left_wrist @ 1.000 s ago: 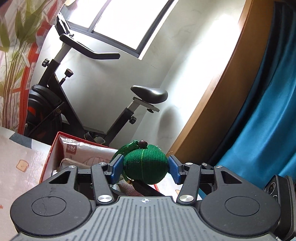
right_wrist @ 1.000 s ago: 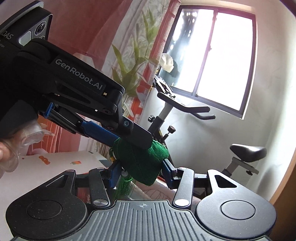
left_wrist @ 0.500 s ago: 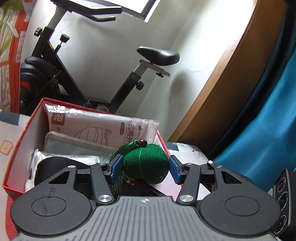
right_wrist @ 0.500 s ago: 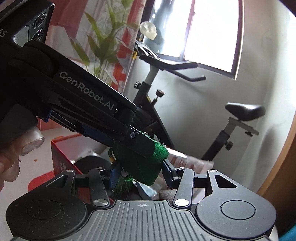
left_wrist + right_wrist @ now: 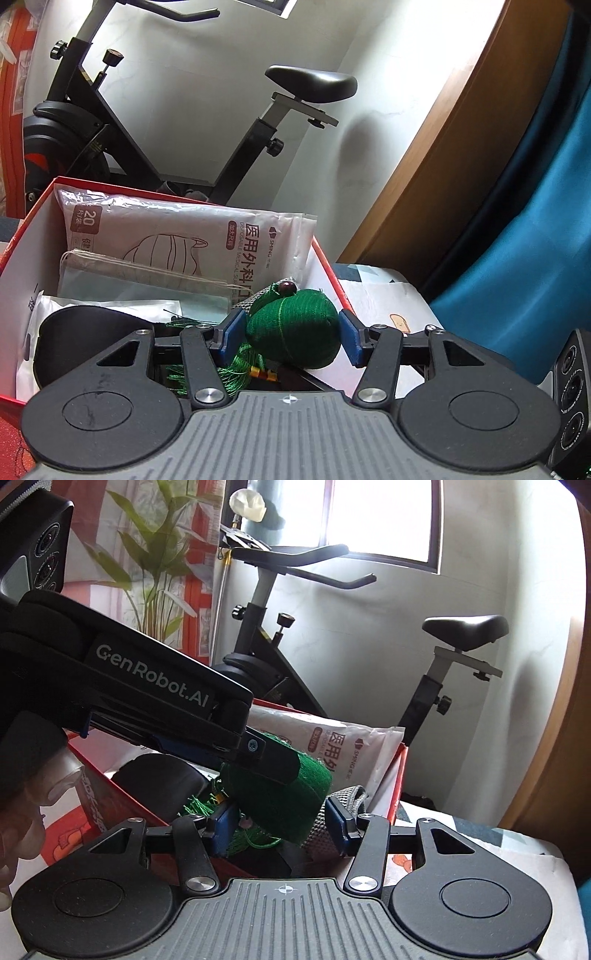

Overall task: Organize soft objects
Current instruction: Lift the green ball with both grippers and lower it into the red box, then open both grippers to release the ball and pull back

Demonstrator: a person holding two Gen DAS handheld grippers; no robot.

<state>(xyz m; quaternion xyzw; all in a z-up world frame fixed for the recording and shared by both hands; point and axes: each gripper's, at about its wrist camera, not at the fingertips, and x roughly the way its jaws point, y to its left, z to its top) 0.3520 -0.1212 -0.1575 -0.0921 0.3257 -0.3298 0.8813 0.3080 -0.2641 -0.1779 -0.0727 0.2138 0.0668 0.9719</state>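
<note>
Left gripper (image 5: 291, 334) pinches green sachet (image 5: 295, 326) side to side, pads pressing its netted body, tassel dangling below. Sachet hangs just over red box (image 5: 325, 258), near its right wall (mask packs (image 5: 192, 236) already stacked inside). Right gripper (image 5: 280, 821) at same sachet, jaws opening, right pad clear: likely handing load off before drop-in.
</note>
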